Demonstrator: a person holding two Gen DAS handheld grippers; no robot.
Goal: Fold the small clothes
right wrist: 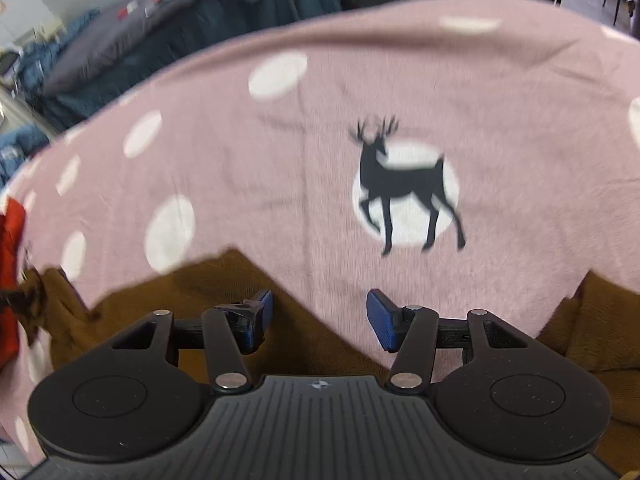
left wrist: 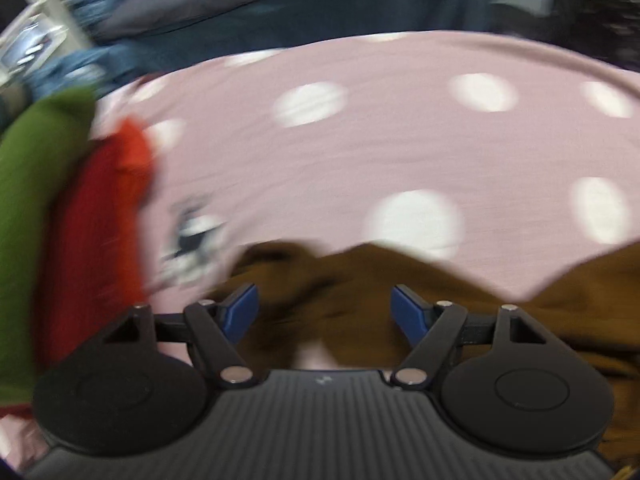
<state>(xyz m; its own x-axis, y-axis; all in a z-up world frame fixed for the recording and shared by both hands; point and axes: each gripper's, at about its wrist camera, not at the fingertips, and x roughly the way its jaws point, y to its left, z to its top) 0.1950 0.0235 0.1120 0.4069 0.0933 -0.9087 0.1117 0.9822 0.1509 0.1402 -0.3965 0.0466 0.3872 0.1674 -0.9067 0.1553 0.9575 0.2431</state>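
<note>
So both grippers are pointing down with fingers spread wide, nothing pinched: left gripper [left wrist: 324, 312], right gripper [right wrist: 320, 320]. Brown garment [right wrist: 224, 288] lies right under them at the near edge of the pink dotted blanket [right wrist: 280, 152]; red cloth [left wrist: 96, 216] and green cloth [left wrist: 28, 184] sit at its left edge.

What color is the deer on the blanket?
The deer is black, inside a white circle on the pink blanket; clearest in the right wrist view.
</note>
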